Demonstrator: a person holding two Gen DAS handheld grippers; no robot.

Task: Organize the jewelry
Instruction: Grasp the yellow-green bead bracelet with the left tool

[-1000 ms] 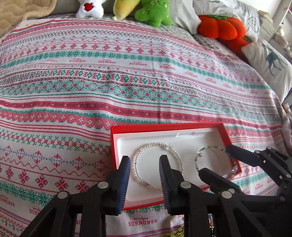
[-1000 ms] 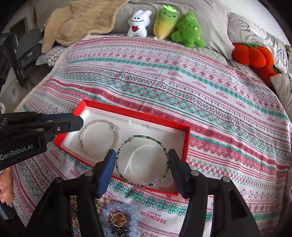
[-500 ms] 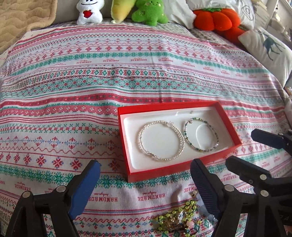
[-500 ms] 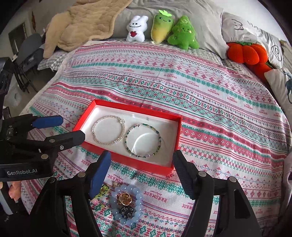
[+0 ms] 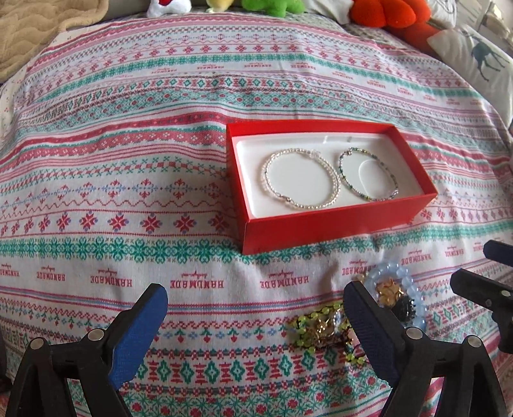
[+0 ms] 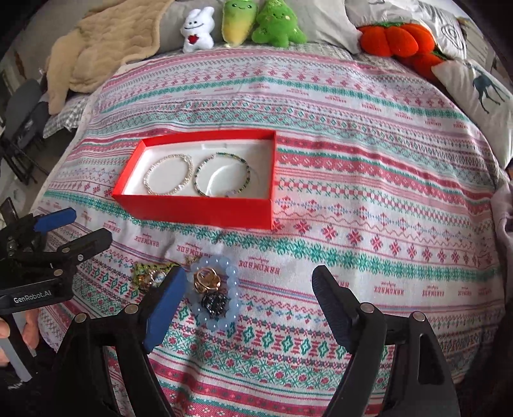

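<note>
Two bracelets point(image 6: 196, 174) are lying side by side in the red box point(image 6: 205, 210): that part looks done. A loose pile point(image 6: 205, 288) is waiting on the bedspread point(image 6: 368, 179) just near of it. Left gripper point(image 5: 256, 324) and right gripper point(image 6: 248, 304) are both gaping wide, holding nothing.

A box point(image 5: 333, 224) sits on the bed point(image 5: 128, 160) with two bracelets lying side by side inside it: a pearl bracelet point(image 5: 299, 179) to the left and a beaded bracelet point(image 5: 368, 174) to the right, just apart. In front of the box, on the bedspread, lies a small heap of loose jewelry point(image 6: 213, 296), with a bead ring point(image 6: 232, 308) around two small pieces and a chain tangle point(image 6: 150, 276) just left of it. Behind the box, at the head of the bed, stand plush toys point(image 6: 243, 24), with a blanket point(image 6: 105, 45) to their left and pillows point(image 6: 474, 93) at the right.
</note>
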